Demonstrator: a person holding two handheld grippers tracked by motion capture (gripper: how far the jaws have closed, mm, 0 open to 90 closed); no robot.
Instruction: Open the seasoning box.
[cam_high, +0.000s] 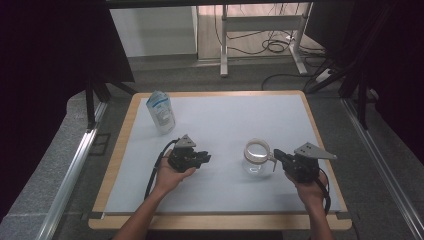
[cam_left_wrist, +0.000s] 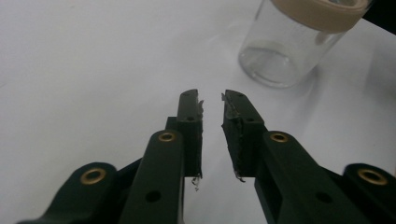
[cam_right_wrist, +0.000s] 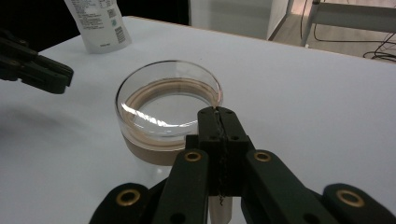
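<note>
A clear glass jar (cam_high: 256, 159) with a tan band round its neck stands open on the white mat, right of centre. My right gripper (cam_high: 276, 155) is at its right side. In the right gripper view its jaws (cam_right_wrist: 218, 116) are pressed together against the jar's near rim (cam_right_wrist: 168, 100); I cannot tell whether they pinch it. My left gripper (cam_high: 204, 159) lies level left of the jar, pointing at it. Its jaws (cam_left_wrist: 212, 105) stand a narrow gap apart with nothing between them, and the jar (cam_left_wrist: 294, 42) is a short way ahead.
A white and blue pouch (cam_high: 160, 112) stands upright at the mat's far left corner, also seen as the pouch (cam_right_wrist: 98, 23) in the right gripper view. The mat (cam_high: 220, 125) covers a wood-edged table. Desk legs and cables lie on the floor beyond.
</note>
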